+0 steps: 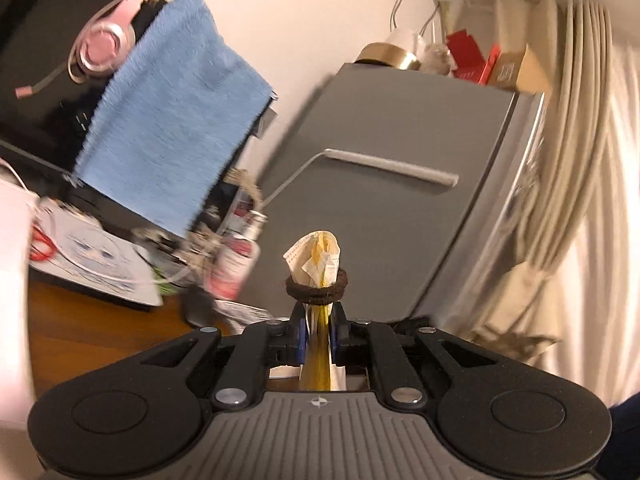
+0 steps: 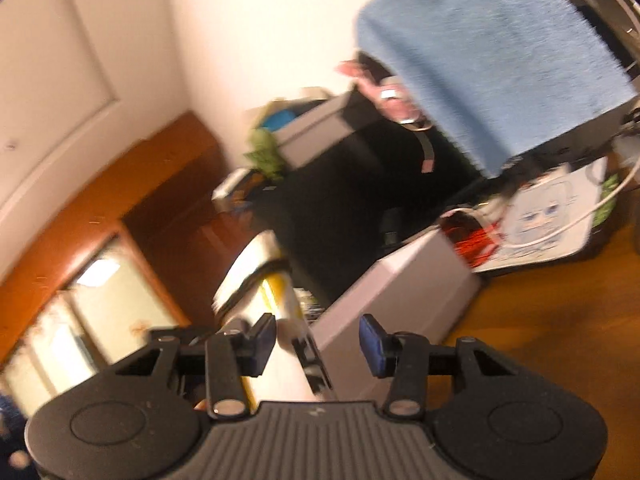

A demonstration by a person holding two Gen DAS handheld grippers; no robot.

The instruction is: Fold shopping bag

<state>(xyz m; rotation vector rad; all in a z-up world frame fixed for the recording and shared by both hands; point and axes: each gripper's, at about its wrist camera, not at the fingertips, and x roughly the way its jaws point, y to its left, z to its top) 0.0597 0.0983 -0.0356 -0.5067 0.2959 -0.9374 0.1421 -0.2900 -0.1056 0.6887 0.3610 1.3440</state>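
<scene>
In the left wrist view, a pink headset (image 1: 106, 40) hangs at the upper left over a dark monitor (image 1: 36, 60), with a blue towel (image 1: 168, 120) draped just beside it. Below these, a wooden desk (image 1: 80, 328) carries a white printed bag (image 1: 96, 264), red cord and blurred clutter. At the centre, the left gripper (image 1: 319, 328) has its blue-padded jaws pressed together on the folded shopping bag (image 1: 316, 264), a rolled white and yellow bundle standing upright between them and ringed near its top by a dark brown hair tie (image 1: 317, 286). Behind it stands a grey refrigerator (image 1: 384, 200) with boxes on top, and cream curtains (image 1: 560, 200) hang at the right. In the right wrist view, heavily blurred, a brown cabinet (image 2: 132, 200) lies at the left. The right gripper (image 2: 318, 338) has its jaws spread apart, and the white and yellow bag (image 2: 280, 300) rises close by the left blue pad; whether it touches that pad I cannot tell. To the right sits a pale box (image 2: 400, 292) on the desk, then the towel (image 2: 500, 60) above and the printed bag (image 2: 548, 216) at the far right.
</scene>
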